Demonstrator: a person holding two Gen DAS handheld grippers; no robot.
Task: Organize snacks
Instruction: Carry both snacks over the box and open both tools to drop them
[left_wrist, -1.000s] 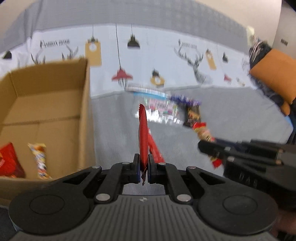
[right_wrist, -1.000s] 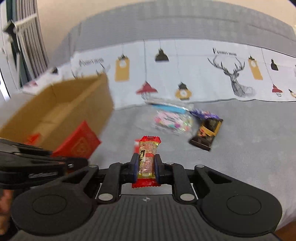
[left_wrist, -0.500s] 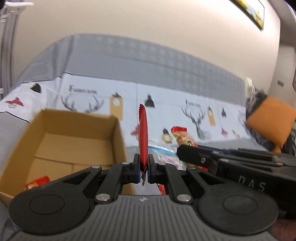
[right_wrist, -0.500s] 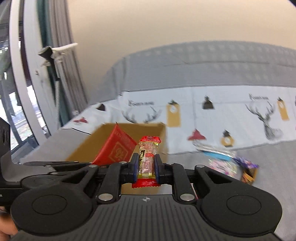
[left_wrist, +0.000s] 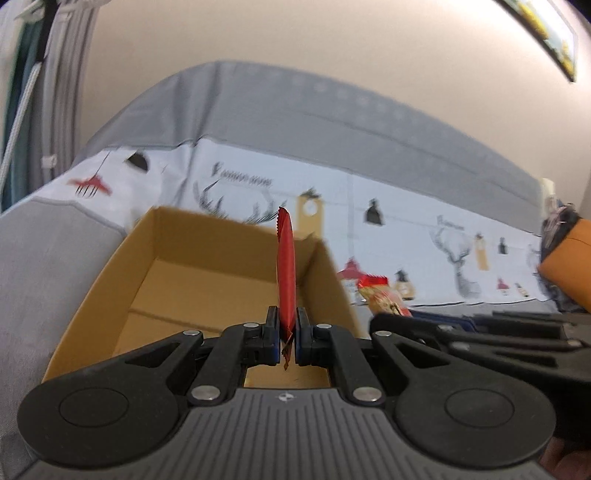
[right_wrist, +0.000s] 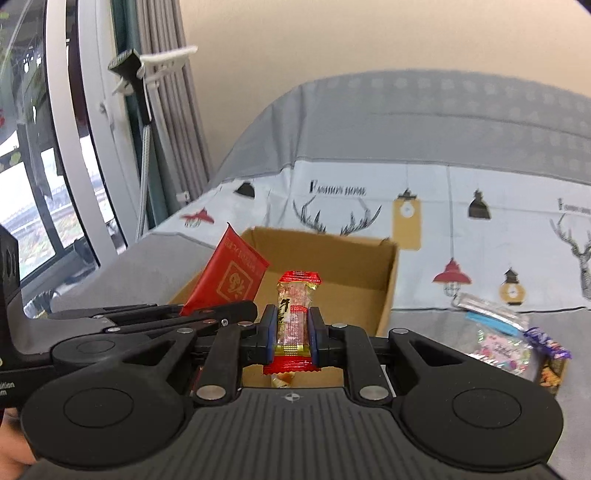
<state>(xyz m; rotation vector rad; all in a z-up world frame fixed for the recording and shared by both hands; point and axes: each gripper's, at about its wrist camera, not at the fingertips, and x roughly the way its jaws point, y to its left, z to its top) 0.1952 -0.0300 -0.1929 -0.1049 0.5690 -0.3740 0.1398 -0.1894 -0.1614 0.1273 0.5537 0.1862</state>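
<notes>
Red flat sachet (left_wrist: 286, 273) pinched edge-on by the left gripper (left_wrist: 287, 332) and a red-ended candy bar (right_wrist: 293, 317) clamped in the right gripper (right_wrist: 293, 332), both poised before the cardboard box (right_wrist: 384, 291); next, release inside.

Box (left_wrist: 221, 280) floor hidden by tongs; snack pile (right_wrist: 509, 339) blurry, maybe candy.

You get soft, even indoor light; daylight enters through the window (right_wrist: 44, 206) at left. Backgrounds smear with motion blur, and fisheye bends the edges.
</notes>
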